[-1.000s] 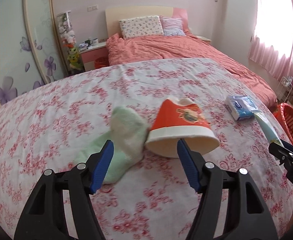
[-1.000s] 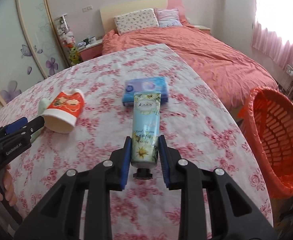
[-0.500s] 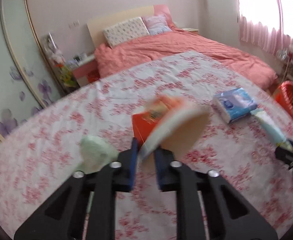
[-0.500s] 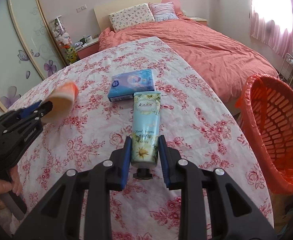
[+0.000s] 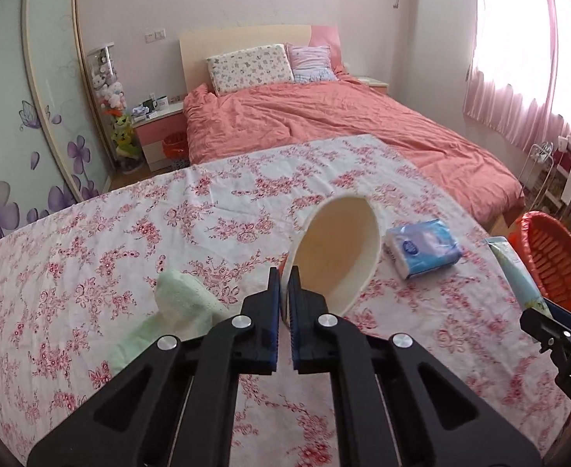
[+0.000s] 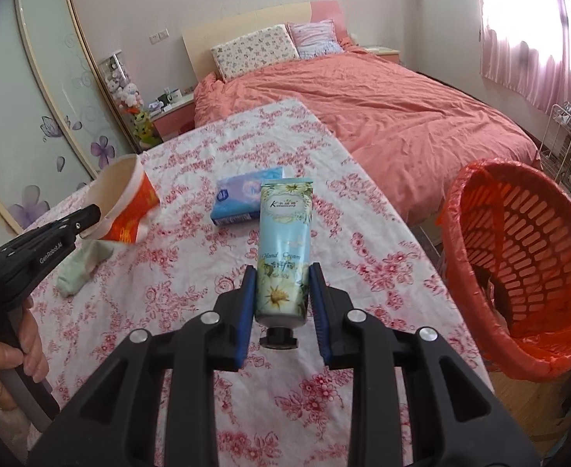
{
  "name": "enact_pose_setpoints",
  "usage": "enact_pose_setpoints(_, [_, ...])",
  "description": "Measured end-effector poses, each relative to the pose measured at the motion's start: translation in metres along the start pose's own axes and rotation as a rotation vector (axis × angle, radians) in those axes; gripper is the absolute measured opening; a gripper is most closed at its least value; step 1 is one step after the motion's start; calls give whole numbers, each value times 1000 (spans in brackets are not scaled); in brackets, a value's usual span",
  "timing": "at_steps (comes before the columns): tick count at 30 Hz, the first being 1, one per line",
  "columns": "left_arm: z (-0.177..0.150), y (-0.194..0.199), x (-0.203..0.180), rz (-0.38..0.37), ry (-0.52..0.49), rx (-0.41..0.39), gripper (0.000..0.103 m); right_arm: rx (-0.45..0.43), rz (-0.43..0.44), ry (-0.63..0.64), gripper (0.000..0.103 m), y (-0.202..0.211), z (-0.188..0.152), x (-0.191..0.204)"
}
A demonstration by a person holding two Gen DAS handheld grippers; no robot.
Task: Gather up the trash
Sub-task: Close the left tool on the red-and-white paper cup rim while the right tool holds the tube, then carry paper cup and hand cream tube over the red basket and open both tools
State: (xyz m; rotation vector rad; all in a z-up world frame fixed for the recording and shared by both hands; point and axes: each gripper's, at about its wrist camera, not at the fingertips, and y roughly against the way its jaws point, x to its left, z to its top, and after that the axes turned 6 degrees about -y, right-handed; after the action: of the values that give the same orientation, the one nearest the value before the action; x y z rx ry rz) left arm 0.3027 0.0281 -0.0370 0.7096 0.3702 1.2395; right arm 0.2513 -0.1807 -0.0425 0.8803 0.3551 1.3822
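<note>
Trash in hand is two pieces; the paper cup (image 5: 338, 253) is pinched by its rim in the left gripper (image 5: 284, 303), whose jaws have just closed on the thin wall, and it hangs clear above the counter (image 5: 90, 253); the hand-cream tube (image 6: 283, 249) is clamped near its cap end in the right gripper (image 6: 283, 295), also off the cloth.

Risks, as I judge them: the cup's rim is soft and held only at one edge, so a quick swing could crumple it or let it slip; the tube sticks far forward and could knock the orange basket (image 6: 519, 257) beside the counter's right edge.

Count: one cup; one tube; one tissue pack (image 6: 246, 198) and one green sock (image 5: 180, 311), both lying on the counter; one basket; two grippers.
</note>
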Motion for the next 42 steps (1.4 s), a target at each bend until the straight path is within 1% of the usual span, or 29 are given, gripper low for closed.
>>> enact_pose_setpoints(3, [1, 9, -3, -13, 2, -19, 5, -17, 3, -6, 27, 11, 2, -2])
enact_pose_setpoints(6, [-1, 12, -3, -15, 13, -18, 5, -27, 7, -8, 27, 19, 1, -3])
enact_pose_setpoints(9, [-1, 22, -3, -24, 19, -34, 5, -34, 11, 0, 27, 25, -1, -2])
enact_pose_setpoints(15, [6, 38, -9, -18, 11, -73, 5, -55, 16, 2, 27, 37, 3, -2])
enact_pose_setpoints(21, [15, 56, -23, -50, 8, -113, 5, -97, 22, 1, 27, 58, 10, -7])
enact_pose_setpoints(26, [21, 71, -41, -92, -8, -150, 5, -141, 22, -9, 27, 80, 17, -20])
enact_pose_setpoints(32, [28, 83, -71, -155, -35, -186, 5, -186, -9, -23, 27, 102, 24, -43])
enact_pose_setpoints(38, [38, 86, -110, -239, -71, -215, 5, -218, -63, -79, 27, 117, 30, -87])
enact_pose_setpoints(42, [44, 83, -143, -305, -99, -223, 5, -232, -100, -125, 27, 123, 32, -119])
